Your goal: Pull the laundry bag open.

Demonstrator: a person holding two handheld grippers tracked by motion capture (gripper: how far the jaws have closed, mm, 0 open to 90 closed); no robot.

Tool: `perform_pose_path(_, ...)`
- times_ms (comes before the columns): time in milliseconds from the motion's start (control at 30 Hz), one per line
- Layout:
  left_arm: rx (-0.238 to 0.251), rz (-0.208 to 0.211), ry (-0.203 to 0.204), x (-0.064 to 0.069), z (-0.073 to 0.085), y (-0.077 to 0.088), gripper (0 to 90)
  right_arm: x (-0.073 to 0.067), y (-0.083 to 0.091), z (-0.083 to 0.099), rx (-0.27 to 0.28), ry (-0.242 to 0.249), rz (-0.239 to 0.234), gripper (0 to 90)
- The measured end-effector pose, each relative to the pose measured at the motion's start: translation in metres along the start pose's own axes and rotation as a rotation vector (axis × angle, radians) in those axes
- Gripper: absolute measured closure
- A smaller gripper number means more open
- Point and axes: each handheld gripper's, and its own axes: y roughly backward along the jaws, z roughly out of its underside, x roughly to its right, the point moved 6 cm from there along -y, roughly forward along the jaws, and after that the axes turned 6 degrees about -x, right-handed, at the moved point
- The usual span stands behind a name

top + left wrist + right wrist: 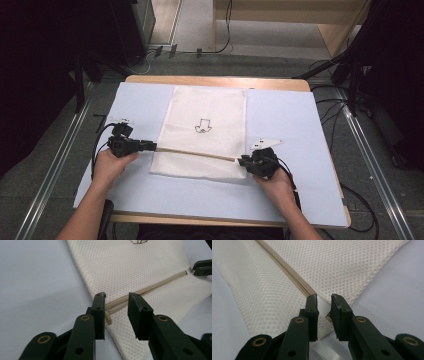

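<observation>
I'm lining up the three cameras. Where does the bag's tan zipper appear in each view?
High view: zipper crosses the mesh bag low, between both grippers.
Left gripper view: runs from between the jaws to upper right.
Right gripper view: runs from upper left to the jaws.
Shared landmark: the zipper.

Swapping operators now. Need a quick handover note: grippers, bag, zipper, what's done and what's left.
Left gripper: open, jaws astride the beige zipper pull tab at the bag's left edge, not yet clamped.
Right gripper: open, narrow gap, jaws at the zipper's other end on the bag's right edge.
White mesh laundry bag: lies flat on the pale blue table mat, small black print facing up.
Beige zipper: runs across the bag near the person's side and looks closed.
Done: both grippers are in position.
Left: probably grip both ends, then slide the pull tab.
</observation>
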Motion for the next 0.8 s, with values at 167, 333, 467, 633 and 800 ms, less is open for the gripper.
perform_pose_path(167,0.027,-0.014,-0.030,0.004,-0.003,0.002,54.3,0.000,0.008,-0.005,0.041,-0.015,-0.028,66.3)
perform_pose_path(333,0.066,-0.041,-0.047,0.004,-0.006,0.005,45.4,0.006,0.015,-0.006,0.071,-0.016,-0.034,51.5)
perform_pose_path(467,0.094,-0.056,-0.064,0.001,-0.007,0.009,41.0,0.015,0.021,-0.004,0.088,-0.021,-0.037,47.6)
perform_pose_path(633,0.108,-0.074,-0.070,-0.005,-0.007,0.015,40.0,0.025,0.027,0.000,0.101,-0.022,-0.030,46.0)
perform_pose_path(800,0.129,-0.086,-0.054,-0.012,-0.006,0.021,38.8,0.040,0.036,0.004,0.123,-0.035,-0.014,44.4)
